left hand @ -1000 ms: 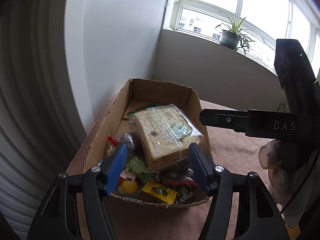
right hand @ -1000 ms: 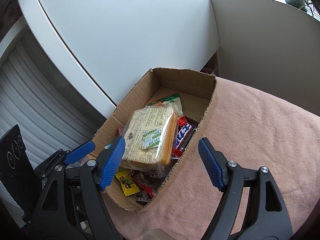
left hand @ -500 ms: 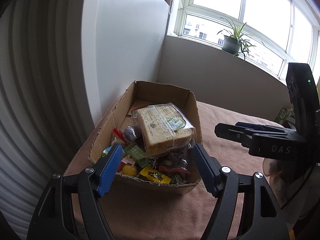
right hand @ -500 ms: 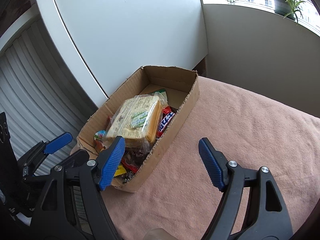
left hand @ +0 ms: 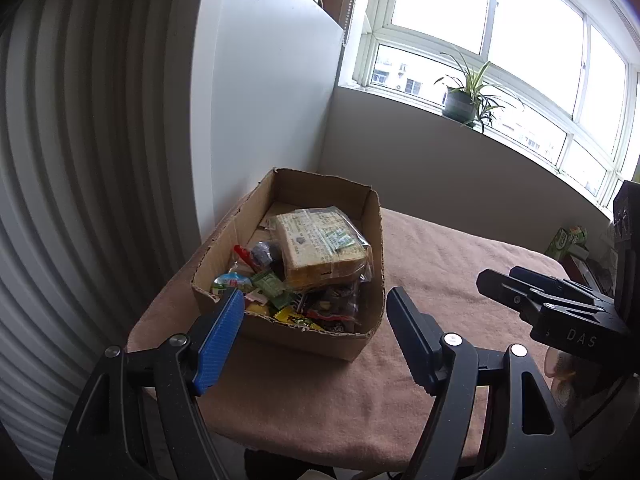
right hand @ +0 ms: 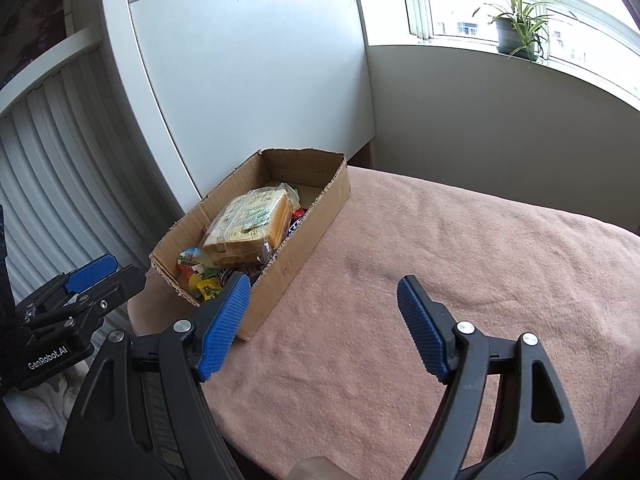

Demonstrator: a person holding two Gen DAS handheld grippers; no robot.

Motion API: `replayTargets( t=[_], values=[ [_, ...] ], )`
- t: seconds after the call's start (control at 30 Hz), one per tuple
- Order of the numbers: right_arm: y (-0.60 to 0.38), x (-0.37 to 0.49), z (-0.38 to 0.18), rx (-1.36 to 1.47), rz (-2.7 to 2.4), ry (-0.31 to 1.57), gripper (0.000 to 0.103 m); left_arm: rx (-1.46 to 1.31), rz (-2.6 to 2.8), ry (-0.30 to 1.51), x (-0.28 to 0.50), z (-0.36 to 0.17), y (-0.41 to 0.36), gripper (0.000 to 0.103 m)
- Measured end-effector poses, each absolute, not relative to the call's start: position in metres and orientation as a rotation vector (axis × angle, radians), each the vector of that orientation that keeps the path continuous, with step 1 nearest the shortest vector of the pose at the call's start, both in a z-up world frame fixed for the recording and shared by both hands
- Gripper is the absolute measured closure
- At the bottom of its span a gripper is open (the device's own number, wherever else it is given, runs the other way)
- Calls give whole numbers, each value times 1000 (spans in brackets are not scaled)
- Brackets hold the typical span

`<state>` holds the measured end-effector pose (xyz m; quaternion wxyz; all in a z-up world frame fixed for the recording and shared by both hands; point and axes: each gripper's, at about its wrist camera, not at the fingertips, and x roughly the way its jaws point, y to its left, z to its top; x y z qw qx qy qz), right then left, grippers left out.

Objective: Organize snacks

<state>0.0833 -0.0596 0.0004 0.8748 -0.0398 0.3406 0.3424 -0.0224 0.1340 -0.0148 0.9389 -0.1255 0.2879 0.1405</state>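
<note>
**Both grippers empty, snacks in the box**

While my left gripper (left hand: pixel 314 334) and right gripper (right hand: pixel 324 322) hang spread wide with nothing between their blue pads, the cardboard box (right hand: pixel 308 236) sits beyond them at the left edge of the pink tablecloth (right hand: pixel 460 264). A bagged sandwich (left hand: pixel 320 248) lies on top of small wrapped snacks (left hand: pixel 280 304). A potted plant (left hand: pixel 462 104) stands on the far windowsill.

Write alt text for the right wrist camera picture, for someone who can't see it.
An open brown cardboard box full of wrapped snacks, topped by a clear-bagged sandwich loaf, sits on a pink cloth-covered table. The right gripper with blue pads stands open and empty in front; the left gripper shows at the left edge. A potted plant stands on the windowsill.
</note>
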Motion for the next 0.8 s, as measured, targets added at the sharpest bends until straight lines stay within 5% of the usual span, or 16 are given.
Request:
replayTargets(
  t=[0.07, 0.2, 0.8],
  values=[
    [-65, 80, 2, -84, 698, 707, 24, -249, 299, 589, -27, -15, 131, 29],
    [-80, 72, 0, -66, 669, 684, 4, -240, 325, 588, -35, -16, 127, 29],
    [-83, 57, 1, -147, 617, 634, 3, -213, 351, 600, -37, -16, 113, 23]
  ],
)
